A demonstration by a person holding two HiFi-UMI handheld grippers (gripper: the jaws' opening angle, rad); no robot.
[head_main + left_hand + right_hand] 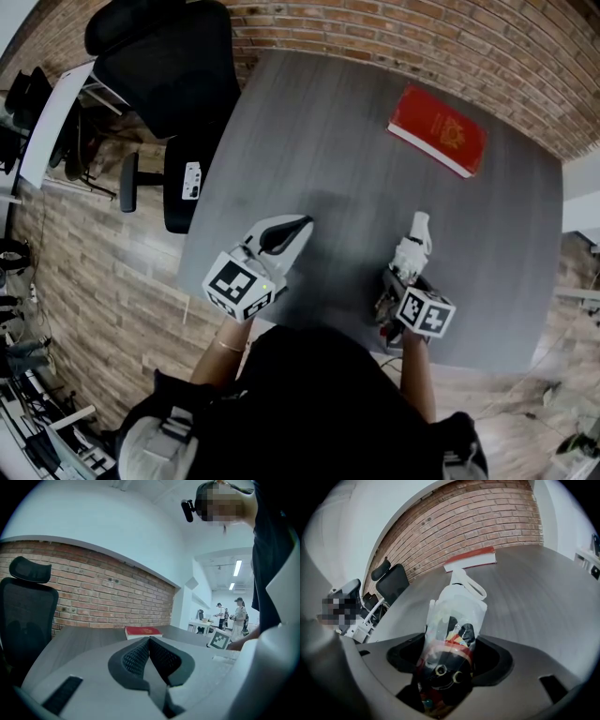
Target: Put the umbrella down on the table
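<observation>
The right tool (401,278) pinches the folded, clear-sleeved umbrella (414,239) over the bench (319,141) at 5 o'clock, its end toward 12. The left tool (302,225), pressed together and empty, is at 7 o'clock.

You're in a black top (319,403), thin bracelet (231,347) at your left wrist. Your left gripper (302,226) and right gripper (409,268) show pale grey shells and dark ribbed pads (164,657), and there's a black-and-white marker cube (236,284) on each.
</observation>
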